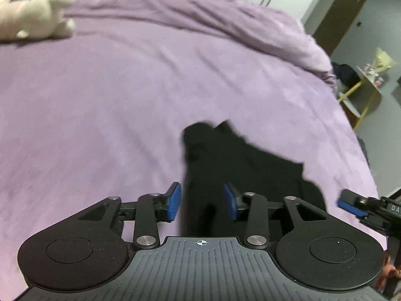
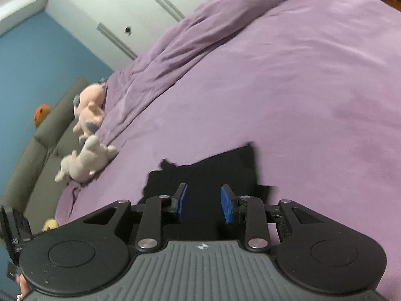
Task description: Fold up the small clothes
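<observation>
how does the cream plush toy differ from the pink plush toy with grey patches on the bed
The cream plush toy is one pale colour all over; the pink plush toy with grey patches is pink with grey spots. In the right wrist view the cream toy lies nearer the black garment, while the pink toy lies farther back. Both are soft stuffed animals lying along the same edge of the purple bedspread.

Big bed (image 1: 112, 95) under purple cover, bumpy folds along far side. White closet doors (image 2: 140, 7) behind it. Blue wall (image 2: 45, 67) beside grey couch (image 2: 50, 135). Soft toys (image 2: 87, 115) at bed edge. Small yellow-legged table (image 1: 368, 82) on grey floor.
</observation>
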A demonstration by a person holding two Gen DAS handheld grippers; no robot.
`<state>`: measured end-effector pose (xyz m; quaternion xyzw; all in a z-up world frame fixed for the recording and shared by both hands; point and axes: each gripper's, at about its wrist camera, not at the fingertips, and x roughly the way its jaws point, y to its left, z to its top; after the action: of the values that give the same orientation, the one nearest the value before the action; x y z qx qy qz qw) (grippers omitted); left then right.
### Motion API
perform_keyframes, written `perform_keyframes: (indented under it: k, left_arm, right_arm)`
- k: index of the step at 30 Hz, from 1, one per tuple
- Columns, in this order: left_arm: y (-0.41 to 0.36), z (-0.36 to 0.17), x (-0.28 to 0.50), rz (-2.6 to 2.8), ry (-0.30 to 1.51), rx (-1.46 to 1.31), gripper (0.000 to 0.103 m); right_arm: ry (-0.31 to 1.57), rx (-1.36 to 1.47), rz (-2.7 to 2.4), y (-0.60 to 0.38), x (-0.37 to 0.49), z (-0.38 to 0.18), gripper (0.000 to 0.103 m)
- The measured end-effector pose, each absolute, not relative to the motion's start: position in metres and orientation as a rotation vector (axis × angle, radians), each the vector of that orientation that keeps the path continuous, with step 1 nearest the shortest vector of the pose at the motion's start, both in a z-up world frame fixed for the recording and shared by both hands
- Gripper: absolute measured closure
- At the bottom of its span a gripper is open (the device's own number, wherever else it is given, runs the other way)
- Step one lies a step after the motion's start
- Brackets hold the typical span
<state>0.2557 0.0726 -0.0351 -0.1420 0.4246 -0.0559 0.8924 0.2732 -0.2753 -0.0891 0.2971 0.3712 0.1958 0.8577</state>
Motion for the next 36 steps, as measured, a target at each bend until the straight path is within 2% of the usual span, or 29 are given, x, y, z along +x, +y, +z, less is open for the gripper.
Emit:
perform_keyframes:
  k: [6,8,9,13,17,21,22,25,26,27,29,31,36]
  left_arm:
    - [0.018,-0.074,0.296,-0.014,0.776,-0.12,0.056]
    - [0.011,-0.084,0.302,-0.02,0.749,-0.1,0.048]
    - [0.011,-0.087,0.304,-0.025,0.742,-0.085,0.047]
    - [-0.003,-0.107,0.313,-0.053,0.705,0.006,0.028]
    - [-0.011,-0.12,0.312,-0.054,0.657,0.063,0.021]
    - [-0.006,-0.112,0.309,-0.056,0.682,0.033,0.02]
    - [-0.005,-0.108,0.302,-0.054,0.691,0.033,0.021]
    - [0.006,-0.102,0.278,-0.07,0.751,-0.004,0.021]
    - [0.014,-0.1,0.261,-0.08,0.736,-0.026,0.021]
    - [0.022,-0.099,0.245,-0.099,0.735,-0.053,0.021]
    - [0.046,-0.097,0.213,-0.124,0.757,-0.159,0.02]
    - [0.066,-0.098,0.183,-0.12,0.767,-0.252,0.02]
    - [0.073,-0.098,0.157,-0.212,0.832,-0.354,0.02]
  right_arm:
    - [0.746,0.403,0.268,-0.186,0.303,-0.119,0.074]
    - [0.741,0.328,0.204,-0.18,0.311,-0.133,0.075]
    - [0.723,0.313,0.19,-0.183,0.314,-0.139,0.076]
    - [0.693,0.309,0.171,-0.193,0.333,-0.146,0.088]
    - [0.687,0.344,0.178,-0.197,0.342,-0.156,0.091]
    - [0.69,0.293,0.169,-0.195,0.335,-0.152,0.09]
    - [0.707,0.294,0.173,-0.196,0.33,-0.148,0.086]
    - [0.729,0.313,0.232,-0.201,0.29,-0.132,0.064]
    - [0.704,0.322,0.247,-0.206,0.269,-0.127,0.053]
    - [0.685,0.335,0.26,-0.217,0.245,-0.125,0.05]
    - [0.68,0.371,0.268,-0.235,0.206,-0.124,0.049]
    - [0.743,0.401,0.221,-0.25,0.178,-0.13,0.041]
    - [0.806,0.527,0.263,-0.264,0.164,-0.144,0.041]
